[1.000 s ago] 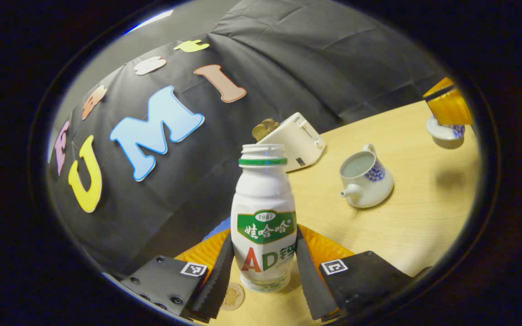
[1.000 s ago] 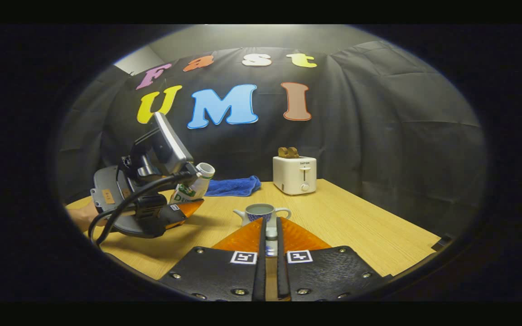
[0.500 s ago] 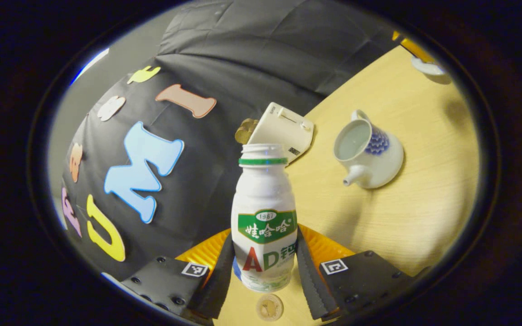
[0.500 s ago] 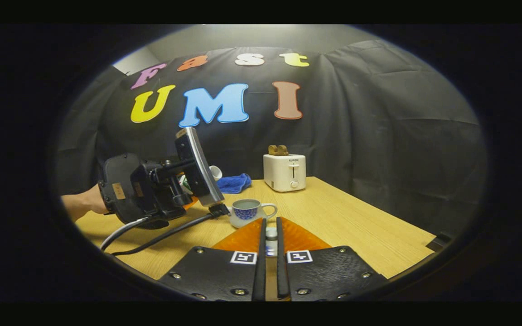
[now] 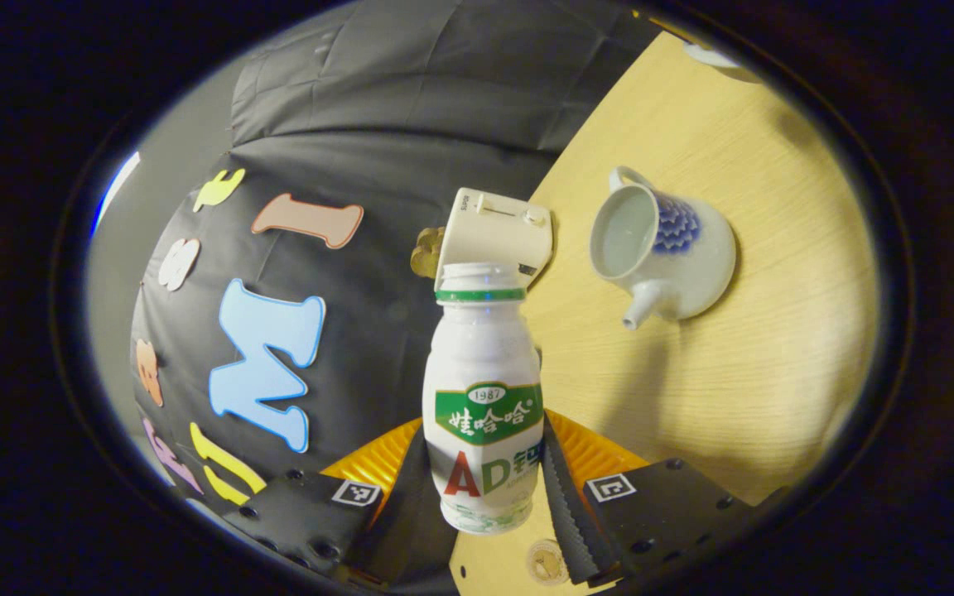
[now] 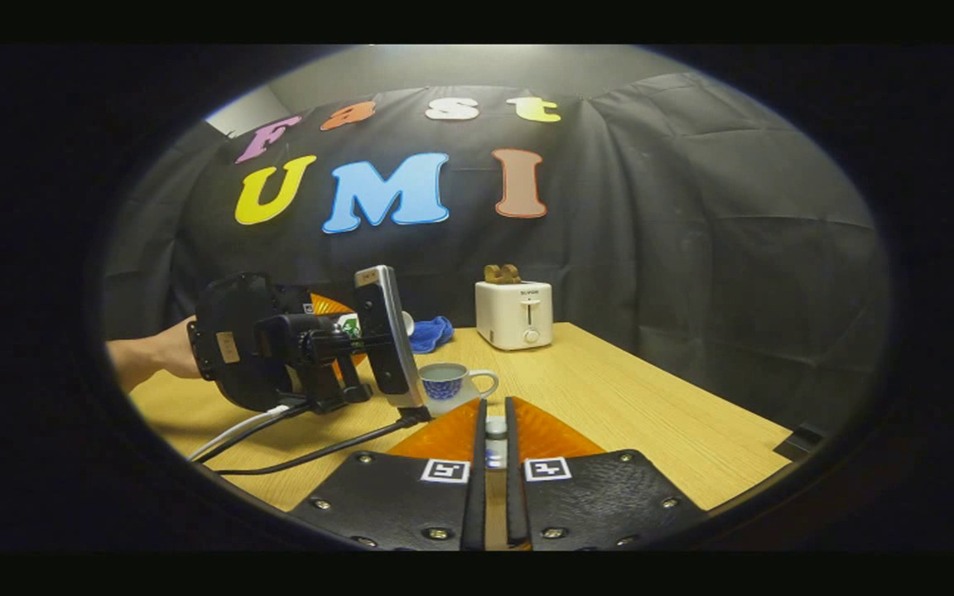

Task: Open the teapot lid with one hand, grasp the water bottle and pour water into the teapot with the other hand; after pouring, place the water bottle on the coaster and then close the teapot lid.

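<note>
While the left gripper [image 5: 481,497] clamps the uncapped water bottle [image 5: 483,389], tilted, the lidless teapot [image 5: 661,248] sits at two o'clock; the right gripper [image 6: 493,476] pinches probably its lid [image 6: 494,430]. Pouring, coaster and closing remain.

The water bottle [image 5: 483,397] is showing a white body, a green ring under its open neck and a green band across the label, with red and green lettering below. The teapot [image 5: 661,240] is looking white with a blue scale pattern on its shoulder; in the right gripper view the teapot [image 6: 448,382] is showing that same blue band. The toaster [image 6: 514,313] is appearing cream-white, carrying 2 brown slices. The cloth [image 6: 430,332] is lying bright blue. The bench [image 5: 742,331] is showing pale yellow wood grain.
</note>
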A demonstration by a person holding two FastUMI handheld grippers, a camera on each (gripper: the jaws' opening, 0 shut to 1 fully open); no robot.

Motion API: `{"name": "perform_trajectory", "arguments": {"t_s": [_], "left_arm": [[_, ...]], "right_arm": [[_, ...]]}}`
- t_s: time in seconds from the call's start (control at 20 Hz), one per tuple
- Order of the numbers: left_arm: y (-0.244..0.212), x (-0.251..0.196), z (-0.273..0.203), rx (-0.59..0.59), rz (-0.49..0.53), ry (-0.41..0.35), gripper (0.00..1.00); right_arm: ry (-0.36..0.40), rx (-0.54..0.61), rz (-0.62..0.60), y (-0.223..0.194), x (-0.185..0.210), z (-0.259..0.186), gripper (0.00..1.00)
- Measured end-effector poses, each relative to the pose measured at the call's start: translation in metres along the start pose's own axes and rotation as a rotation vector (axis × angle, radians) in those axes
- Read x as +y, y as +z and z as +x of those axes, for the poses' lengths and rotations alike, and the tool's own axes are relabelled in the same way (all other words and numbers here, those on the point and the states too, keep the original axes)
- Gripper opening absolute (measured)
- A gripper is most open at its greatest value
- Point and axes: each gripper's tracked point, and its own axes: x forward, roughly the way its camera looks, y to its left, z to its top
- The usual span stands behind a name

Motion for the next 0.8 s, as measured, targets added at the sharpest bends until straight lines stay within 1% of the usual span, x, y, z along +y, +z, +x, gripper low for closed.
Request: {"name": "perform_trajectory", "arguments": {"t_s": [0.15, 0.25, 0.3, 0.4, 0.5, 0.7, 0.75, 0.8], "left_arm": [[0.001, 0.001, -0.001, 0.005, 0.046, -0.007, 0.81], [0.004, 0.001, -0.002, 0.005, 0.095, -0.004, 0.81], [0.005, 0.003, -0.003, 0.002, 0.116, -0.004, 0.75], [0.008, 0.005, -0.004, -0.005, 0.153, -0.003, 0.75], [0.010, 0.006, -0.005, -0.006, 0.185, -0.004, 0.81], [0.014, 0.006, -0.006, -0.009, 0.234, -0.002, 0.81], [0.012, 0.008, -0.006, -0.005, 0.255, -0.005, 0.75], [0.013, 0.009, -0.005, -0.006, 0.273, -0.003, 0.75]], "right_arm": [[-0.004, 0.000, 0.001, 0.000, -0.001, 0.000, 0.00], [-0.005, 0.002, 0.001, 0.000, -0.002, 0.000, 0.00], [-0.006, 0.002, 0.002, -0.001, -0.003, -0.001, 0.00], [-0.009, 0.002, 0.004, -0.001, -0.004, 0.000, 0.00], [-0.010, 0.002, 0.005, -0.001, -0.005, 0.000, 0.00], [-0.015, 0.002, 0.007, -0.002, -0.008, 0.000, 0.00], [-0.015, 0.002, 0.008, -0.001, -0.009, 0.000, 0.00], [-0.016, 0.002, 0.009, -0.001, -0.009, 0.000, 0.00]]}}
